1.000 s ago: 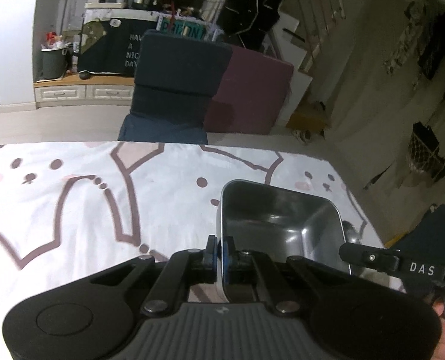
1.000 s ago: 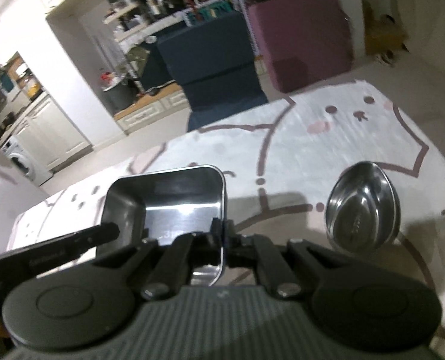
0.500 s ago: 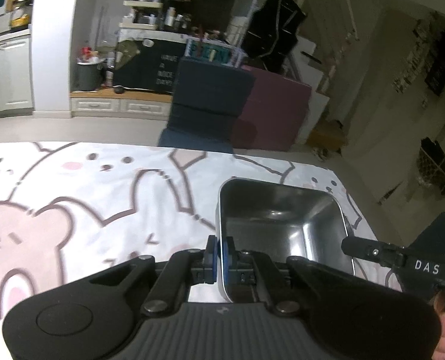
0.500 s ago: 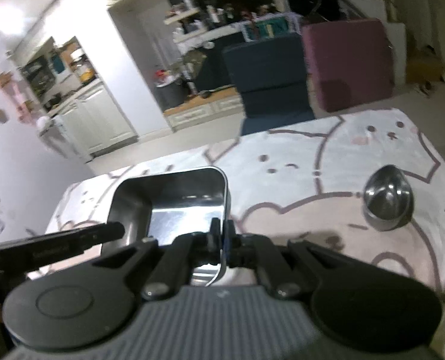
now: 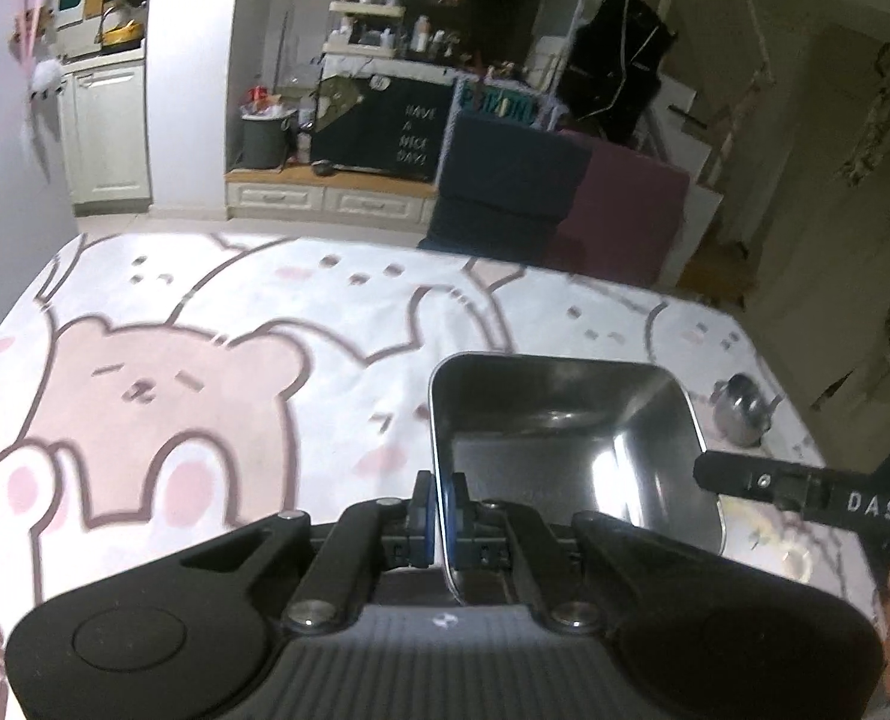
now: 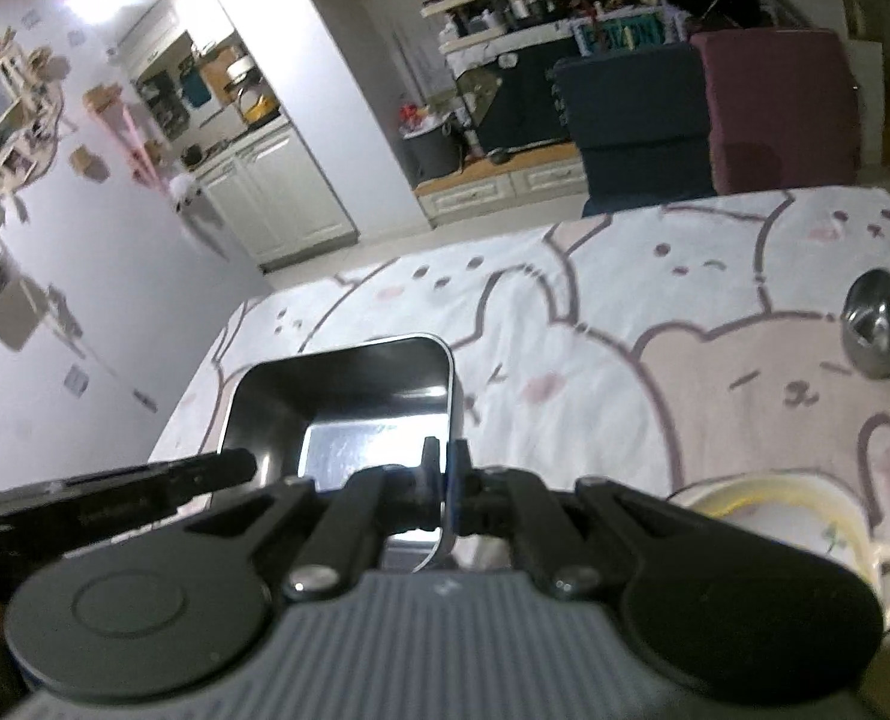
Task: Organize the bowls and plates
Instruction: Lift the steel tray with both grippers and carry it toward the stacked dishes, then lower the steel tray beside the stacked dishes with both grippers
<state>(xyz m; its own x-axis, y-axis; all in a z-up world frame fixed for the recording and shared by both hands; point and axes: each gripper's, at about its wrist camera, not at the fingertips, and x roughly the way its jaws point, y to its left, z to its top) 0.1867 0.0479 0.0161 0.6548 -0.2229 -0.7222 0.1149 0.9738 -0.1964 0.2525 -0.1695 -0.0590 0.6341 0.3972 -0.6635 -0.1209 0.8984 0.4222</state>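
Observation:
A square steel tray (image 5: 565,438) is held between both grippers above the bear-print tablecloth. My left gripper (image 5: 442,504) is shut on the tray's left wall. My right gripper (image 6: 443,480) is shut on the right wall of the same tray (image 6: 355,408). A small round steel bowl (image 6: 880,324) sits on the cloth at the far right; it also shows in the left wrist view (image 5: 742,408). A white bowl with a yellow rim (image 6: 793,531) sits just below my right gripper, at its right side.
The tablecloth (image 5: 205,360) covers a table whose far edge faces a dark blue chair (image 5: 505,186) and a maroon cushion (image 5: 625,204). Kitchen cabinets and shelves stand behind. The table's right edge runs close to the small bowl.
Both grippers have lifted and pulled the tray back toward the near left. Much more of the cloth is in view, the small bowl looks farther away, and the white bowl has come into sight.

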